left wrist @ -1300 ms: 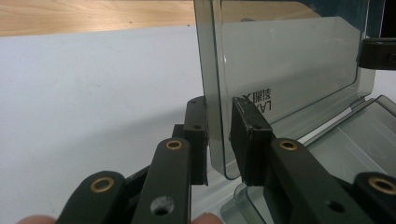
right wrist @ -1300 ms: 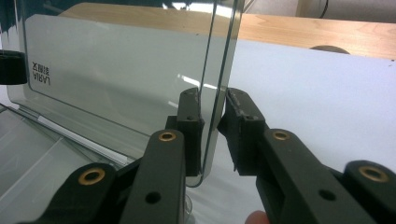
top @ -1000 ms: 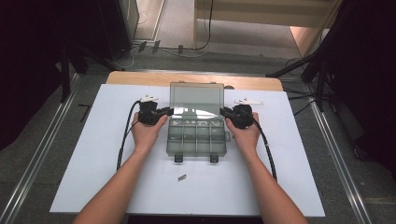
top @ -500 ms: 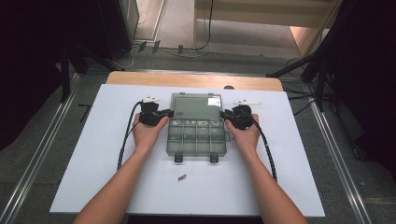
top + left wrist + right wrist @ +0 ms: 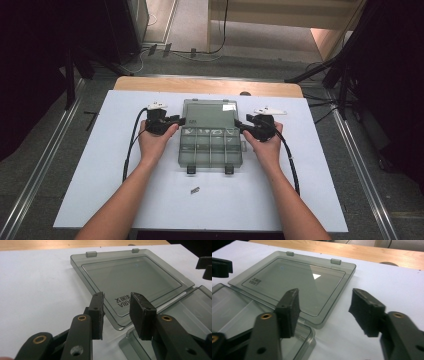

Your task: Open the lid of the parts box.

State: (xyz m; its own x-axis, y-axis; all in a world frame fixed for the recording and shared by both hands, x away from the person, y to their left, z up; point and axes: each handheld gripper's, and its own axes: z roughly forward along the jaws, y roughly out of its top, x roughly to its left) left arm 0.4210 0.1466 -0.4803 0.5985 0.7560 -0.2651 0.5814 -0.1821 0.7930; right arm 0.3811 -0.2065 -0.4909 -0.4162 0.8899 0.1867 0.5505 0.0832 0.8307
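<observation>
On the white table (image 5: 100, 165), left to right: the left gripper (image 5: 176, 121) is hovering at the left edge of the box (image 5: 210, 148), and the right gripper (image 5: 241, 125) is at its right edge. A small dark piece (image 5: 194, 190) is lying in front of the box, apart from it.

The box is sitting in the middle of the table. It is smoky grey and see-through, with dividers inside. Its lid (image 5: 130, 277) is lying flat on the table behind it, fully open.

Both grippers have just been opening. Their jaws are standing apart and gripping nothing; the corners of the lid are lying just beyond them.
</observation>
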